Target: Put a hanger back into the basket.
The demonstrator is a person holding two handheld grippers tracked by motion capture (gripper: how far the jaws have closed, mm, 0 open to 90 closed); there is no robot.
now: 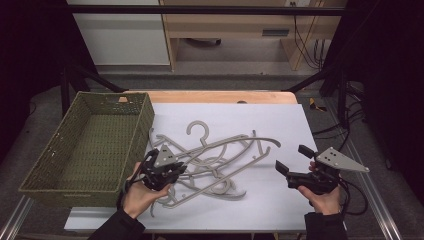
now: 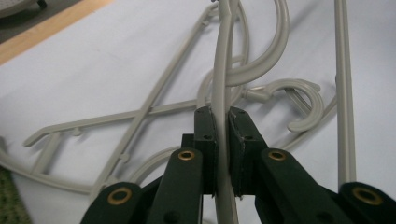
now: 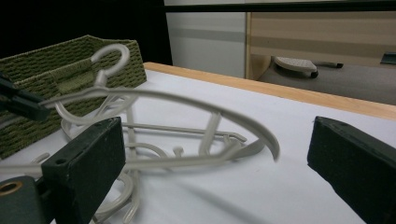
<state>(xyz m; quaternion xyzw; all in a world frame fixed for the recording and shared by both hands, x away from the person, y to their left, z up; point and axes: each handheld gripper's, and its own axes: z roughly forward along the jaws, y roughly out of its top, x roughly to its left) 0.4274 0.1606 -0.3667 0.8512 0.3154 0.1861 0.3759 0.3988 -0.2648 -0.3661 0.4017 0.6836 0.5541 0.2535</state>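
Several grey plastic hangers [image 1: 215,172] lie tangled in the middle of the white sheet. My left gripper [image 1: 177,169] is at the pile's left edge, next to the basket, and is shut on one hanger's arm [image 2: 223,84]. In the left gripper view the pads [image 2: 208,135] press on that thin grey bar from both sides. The held hanger [image 3: 187,100] arcs above the pile in the right gripper view. To the right of the pile my right gripper [image 1: 294,159] stands open, jaws wide apart [image 3: 217,140] with nothing between them, pointing toward the hangers.
A green woven basket [image 1: 70,192] stands at the table's left, its inside bare. The sheet [image 1: 260,200] covers most of the wooden table [image 1: 220,96]. Beyond the far edge are cabinets and cables on the floor.
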